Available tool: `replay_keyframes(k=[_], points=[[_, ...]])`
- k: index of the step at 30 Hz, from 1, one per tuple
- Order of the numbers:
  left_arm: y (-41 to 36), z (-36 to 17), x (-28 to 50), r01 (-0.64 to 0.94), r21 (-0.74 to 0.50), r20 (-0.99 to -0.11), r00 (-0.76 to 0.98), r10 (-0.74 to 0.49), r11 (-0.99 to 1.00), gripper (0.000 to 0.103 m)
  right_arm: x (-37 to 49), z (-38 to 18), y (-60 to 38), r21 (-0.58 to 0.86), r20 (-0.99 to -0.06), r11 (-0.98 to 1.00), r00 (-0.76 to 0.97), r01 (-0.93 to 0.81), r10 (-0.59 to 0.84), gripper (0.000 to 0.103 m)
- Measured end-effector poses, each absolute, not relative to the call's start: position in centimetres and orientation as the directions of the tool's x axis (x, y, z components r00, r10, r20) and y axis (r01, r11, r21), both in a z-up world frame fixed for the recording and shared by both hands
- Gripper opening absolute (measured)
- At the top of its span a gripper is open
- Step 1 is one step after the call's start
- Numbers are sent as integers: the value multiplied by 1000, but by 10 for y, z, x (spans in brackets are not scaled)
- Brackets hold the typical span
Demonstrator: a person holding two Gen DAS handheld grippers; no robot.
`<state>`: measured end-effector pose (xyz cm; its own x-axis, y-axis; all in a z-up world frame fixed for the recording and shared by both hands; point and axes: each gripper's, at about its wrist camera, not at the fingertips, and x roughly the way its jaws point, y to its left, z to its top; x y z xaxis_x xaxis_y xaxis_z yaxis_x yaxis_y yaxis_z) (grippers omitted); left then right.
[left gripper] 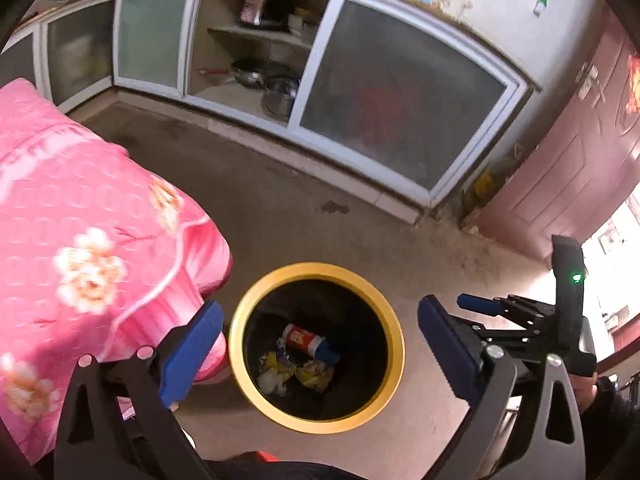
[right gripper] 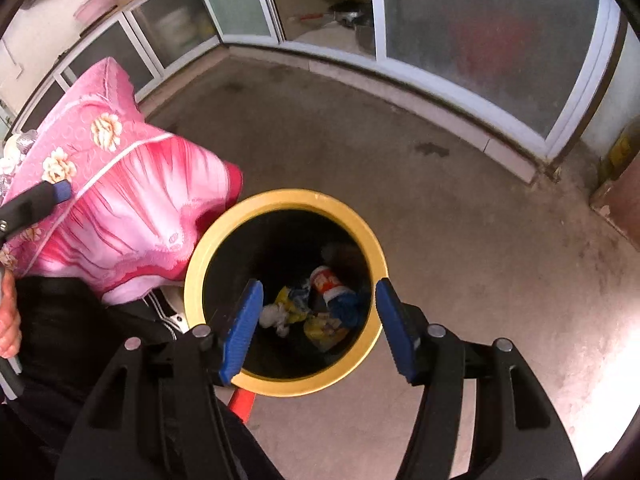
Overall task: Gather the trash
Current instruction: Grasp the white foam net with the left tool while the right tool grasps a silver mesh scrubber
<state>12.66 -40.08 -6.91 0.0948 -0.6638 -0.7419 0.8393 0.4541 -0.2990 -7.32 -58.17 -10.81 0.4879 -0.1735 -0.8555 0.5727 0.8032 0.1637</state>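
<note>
A black trash bin with a yellow rim point(left gripper: 394, 332) stands on the floor; it also shows in the right wrist view point(right gripper: 376, 256). Inside lie a red-and-white bottle point(left gripper: 300, 338) with a blue cap, yellow wrappers point(left gripper: 314, 376) and white crumpled paper point(left gripper: 272, 382). The bottle point(right gripper: 326, 278), wrappers point(right gripper: 324, 330) and paper point(right gripper: 274, 316) show in the right wrist view too. My left gripper point(left gripper: 316, 354) is open and empty above the bin. My right gripper point(right gripper: 318, 330) is open and empty over the bin's mouth; it shows at the right of the left wrist view point(left gripper: 480, 304).
A table with a pink flowered cloth point(left gripper: 80, 240) stands left of the bin point(right gripper: 120, 200). Low cabinets with frosted sliding doors point(left gripper: 400, 112) line the far wall; one open bay holds pots point(left gripper: 276, 88). A reddish door point(left gripper: 580, 152) is at right. Concrete floor point(right gripper: 460, 240) surrounds the bin.
</note>
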Motion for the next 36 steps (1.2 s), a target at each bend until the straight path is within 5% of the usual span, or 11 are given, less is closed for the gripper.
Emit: replay_keyframes(k=[10, 17, 26, 36], points=[[-244, 27, 143, 748, -261, -605, 365, -707, 610, 95, -29, -37, -546, 277, -724, 886, 687, 372, -62, 66], [-117, 48, 157, 514, -71, -570, 682, -458, 855, 95, 60, 19, -474, 257, -632, 961, 770, 104, 86, 68], [-78, 28, 195, 367, -18, -661, 694, -286, 930, 95, 209, 43, -364, 119, -650, 975, 727, -188, 220, 69], [-83, 2, 239, 378, -25, -723, 632, -278, 926, 95, 304, 30, -308, 27, -717, 959, 663, -283, 215, 69]])
